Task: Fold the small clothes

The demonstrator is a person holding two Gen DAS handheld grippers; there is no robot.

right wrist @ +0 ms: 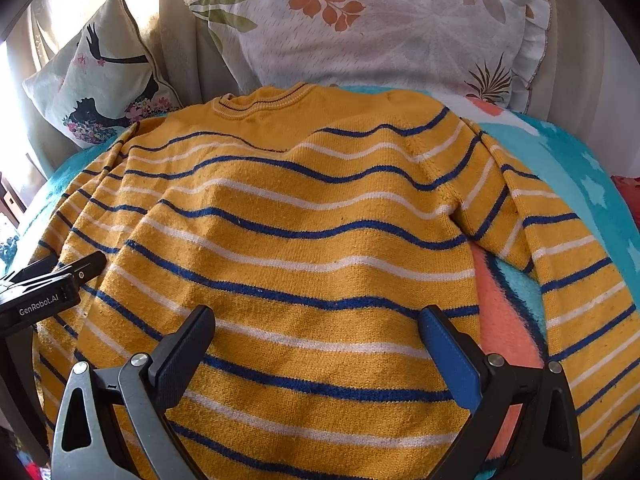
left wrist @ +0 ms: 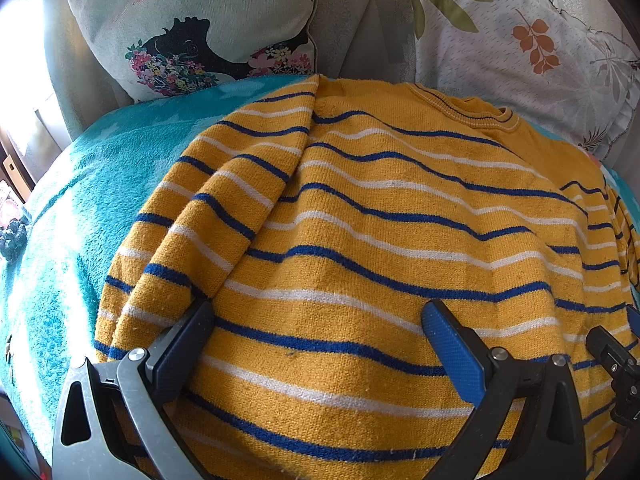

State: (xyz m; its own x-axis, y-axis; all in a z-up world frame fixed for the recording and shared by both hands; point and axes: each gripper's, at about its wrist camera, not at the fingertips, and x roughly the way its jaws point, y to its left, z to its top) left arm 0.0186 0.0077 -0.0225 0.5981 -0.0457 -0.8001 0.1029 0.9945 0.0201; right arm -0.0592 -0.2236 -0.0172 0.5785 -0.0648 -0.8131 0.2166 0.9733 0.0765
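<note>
One yellow striped sweater lies spread flat on a teal fleece blanket, collar far. Its left sleeve is folded across the body; the right sleeve trails near-right. Left gripper and right gripper hover over the hem, jaws apart. Two cushions lie far.

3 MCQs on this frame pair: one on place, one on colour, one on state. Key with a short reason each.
1. The sweater lies on:
A. a teal blanket
B. a wooden floor
C. a metal rack

2. Its stripes are:
A. red and green
B. blue and white
C. black and grey

3. The right gripper is:
A. shut on the collar
B. open over the hem
C. shut on a pillow

Key:
1 A, the teal blanket shows around the sweater.
2 B, blue and white lines cross the yellow knit.
3 B, its fingers stand apart with nothing between them; the left gripper is open too.
</note>
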